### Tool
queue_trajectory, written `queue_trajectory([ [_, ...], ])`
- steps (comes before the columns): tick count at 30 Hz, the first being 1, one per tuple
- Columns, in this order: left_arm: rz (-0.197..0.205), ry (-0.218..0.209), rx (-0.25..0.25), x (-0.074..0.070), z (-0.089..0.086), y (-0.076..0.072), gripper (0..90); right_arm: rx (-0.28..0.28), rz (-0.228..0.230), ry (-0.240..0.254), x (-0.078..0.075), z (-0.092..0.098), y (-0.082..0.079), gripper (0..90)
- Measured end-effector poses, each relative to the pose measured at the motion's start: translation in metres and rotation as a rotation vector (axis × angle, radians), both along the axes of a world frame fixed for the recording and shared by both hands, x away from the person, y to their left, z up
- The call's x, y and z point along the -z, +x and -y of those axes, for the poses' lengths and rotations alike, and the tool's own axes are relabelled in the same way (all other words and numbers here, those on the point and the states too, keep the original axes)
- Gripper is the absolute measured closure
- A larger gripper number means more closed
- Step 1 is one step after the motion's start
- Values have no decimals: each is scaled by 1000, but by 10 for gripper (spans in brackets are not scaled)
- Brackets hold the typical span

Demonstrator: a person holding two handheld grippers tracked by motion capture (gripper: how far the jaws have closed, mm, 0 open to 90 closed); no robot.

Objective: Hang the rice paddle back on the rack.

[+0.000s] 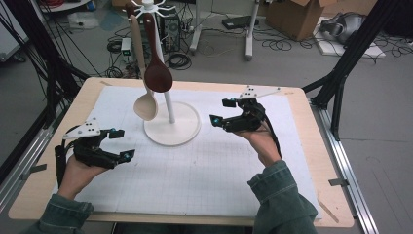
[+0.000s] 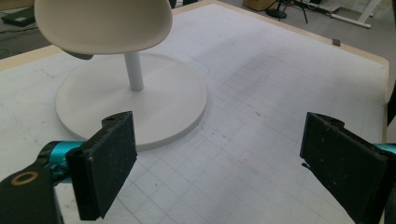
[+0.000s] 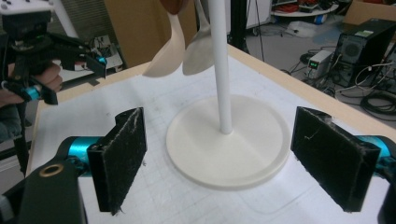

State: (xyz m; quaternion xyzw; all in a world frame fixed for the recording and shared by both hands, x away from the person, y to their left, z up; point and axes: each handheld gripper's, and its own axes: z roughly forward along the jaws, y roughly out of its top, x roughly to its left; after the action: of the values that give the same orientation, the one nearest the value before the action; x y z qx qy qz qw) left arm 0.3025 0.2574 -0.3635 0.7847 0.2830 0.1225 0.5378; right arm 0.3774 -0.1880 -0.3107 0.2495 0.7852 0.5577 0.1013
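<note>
A white stand (image 1: pixel 172 126) with a round base and a thin pole rises at the table's middle back. From its top hooks hang a dark brown wooden spoon (image 1: pixel 157 75) and a pale wooden spoon (image 1: pixel 145 107). My left gripper (image 1: pixel 122 144) hovers left of the base, open and empty. In the left gripper view, the left gripper (image 2: pixel 219 163) faces the base (image 2: pixel 154 102) under the pale spoon's bowl (image 2: pixel 102 23). Right of the stand, my right gripper (image 1: pixel 220 111) is open and empty. In the right gripper view, the right gripper (image 3: pixel 219 158) points at the pole (image 3: pixel 219 65), with the pale spoon (image 3: pixel 166 56) and a greyer bowl (image 3: pixel 198 51) beside it.
A white gridded mat (image 1: pixel 204 170) covers the wooden table (image 1: pixel 321 146). Black frame posts (image 1: pixel 348 53) stand at both sides. Cables, a cardboard box (image 1: pixel 297 17) and a computer tower (image 3: pixel 364 51) lie on the floor beyond the far edge.
</note>
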Motion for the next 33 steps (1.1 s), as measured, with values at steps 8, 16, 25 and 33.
queue_trajectory([
  [8,-4,3,-2,1,0,1,110,33,-8,-13,19,14,-13,164],
  [16,-2,7,-6,3,1,1,104,64,-2,-28,35,26,-28,146],
  [25,0,9,-18,4,0,1,96,102,-8,-39,50,35,-43,126],
  [33,-2,9,-22,5,0,2,88,125,-26,-37,63,44,-55,120],
])
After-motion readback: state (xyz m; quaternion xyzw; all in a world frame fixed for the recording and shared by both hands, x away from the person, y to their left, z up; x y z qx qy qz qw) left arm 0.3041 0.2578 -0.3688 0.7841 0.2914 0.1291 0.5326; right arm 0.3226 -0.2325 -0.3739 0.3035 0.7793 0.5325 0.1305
